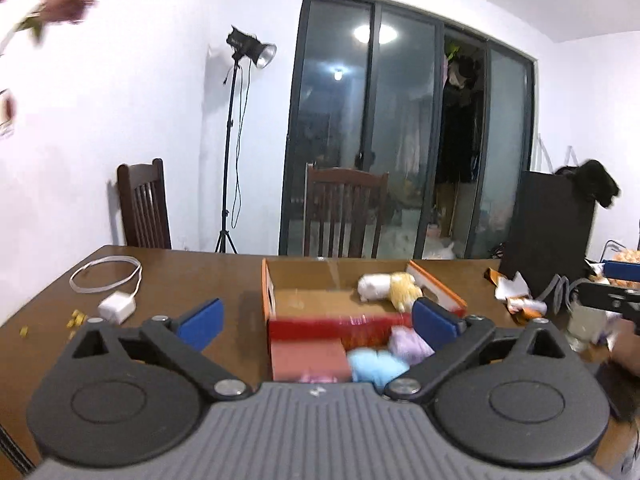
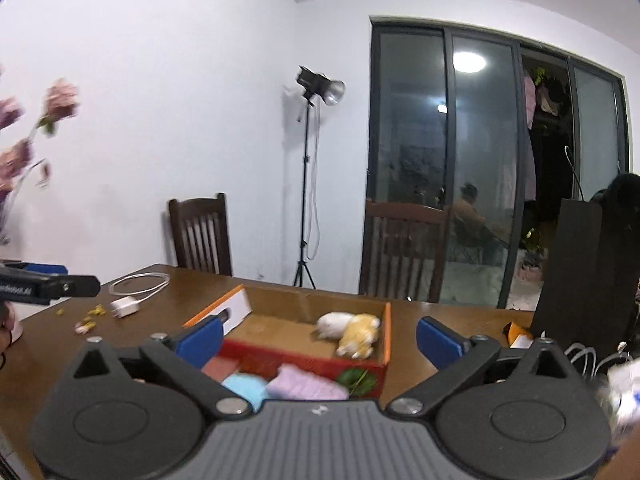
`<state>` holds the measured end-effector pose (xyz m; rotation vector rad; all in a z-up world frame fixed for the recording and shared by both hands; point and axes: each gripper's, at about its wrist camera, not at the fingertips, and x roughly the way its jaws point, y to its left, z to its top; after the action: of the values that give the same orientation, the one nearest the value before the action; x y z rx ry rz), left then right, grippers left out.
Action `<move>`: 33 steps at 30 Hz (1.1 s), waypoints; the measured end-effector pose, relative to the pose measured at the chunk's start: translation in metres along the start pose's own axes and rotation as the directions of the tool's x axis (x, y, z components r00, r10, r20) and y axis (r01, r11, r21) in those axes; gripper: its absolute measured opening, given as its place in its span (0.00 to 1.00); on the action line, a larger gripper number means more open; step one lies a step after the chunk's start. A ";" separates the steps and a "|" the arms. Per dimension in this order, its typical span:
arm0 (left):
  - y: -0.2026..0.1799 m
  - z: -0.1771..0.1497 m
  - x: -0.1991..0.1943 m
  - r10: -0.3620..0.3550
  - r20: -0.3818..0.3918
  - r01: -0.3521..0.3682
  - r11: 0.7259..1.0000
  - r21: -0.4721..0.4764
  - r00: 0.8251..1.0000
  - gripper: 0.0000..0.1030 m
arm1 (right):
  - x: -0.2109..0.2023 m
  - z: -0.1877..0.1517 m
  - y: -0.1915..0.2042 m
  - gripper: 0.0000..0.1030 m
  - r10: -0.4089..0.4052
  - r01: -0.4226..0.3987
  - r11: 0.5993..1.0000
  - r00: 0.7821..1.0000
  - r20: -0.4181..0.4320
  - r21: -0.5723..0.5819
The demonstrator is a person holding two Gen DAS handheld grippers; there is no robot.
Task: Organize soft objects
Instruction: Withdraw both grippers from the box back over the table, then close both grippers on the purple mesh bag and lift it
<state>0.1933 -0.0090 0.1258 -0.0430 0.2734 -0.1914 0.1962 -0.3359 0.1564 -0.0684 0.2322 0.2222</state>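
An open cardboard box [image 1: 308, 300] [image 2: 276, 322] with orange and red sides stands on the brown table. A white and a yellow plush toy [image 1: 390, 287] [image 2: 352, 330] lie in its right part. Outside its near wall lie a lilac soft piece [image 1: 408, 345] [image 2: 306, 386], a light blue soft piece [image 1: 376, 368] [image 2: 244, 388] and a reddish block [image 1: 310, 360] [image 2: 220, 368]. My left gripper [image 1: 318, 318] is open and empty above them. My right gripper [image 2: 318, 338] is open and empty, raised before the box.
A white charger with coiled cable [image 1: 116, 306] [image 2: 126, 306] and yellow scraps [image 1: 76, 318] lie at the table's left. Wrappers [image 1: 516, 296] and a black box [image 1: 548, 232] stand at the right. Two wooden chairs [image 1: 344, 212] stand behind the table.
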 end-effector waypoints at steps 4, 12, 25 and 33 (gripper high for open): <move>-0.002 -0.054 -0.043 0.017 -0.022 -0.017 1.000 0.015 1.000 1.00 | -0.036 -0.053 0.025 1.00 0.009 -0.009 1.000 1.000 0.024 0.018; 0.000 -0.102 -0.084 -0.001 -0.045 0.006 0.994 0.106 0.999 1.00 | -0.081 -0.124 0.055 1.00 0.012 -0.012 0.999 1.000 -0.004 0.049; -0.010 -0.116 -0.041 -0.037 -0.121 0.050 0.993 0.108 0.992 1.00 | 0.015 -0.157 0.085 0.68 0.079 -0.092 0.995 0.960 -0.268 -0.036; -0.028 -0.102 0.005 -0.136 -0.181 0.148 0.987 0.058 0.974 1.00 | 0.033 -0.148 0.036 0.59 -0.049 0.007 0.992 0.940 -0.337 -0.123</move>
<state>0.1650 -0.0387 0.0282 0.0254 0.4409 -0.3480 0.1868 -0.3075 0.0032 -0.2308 0.5628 0.1947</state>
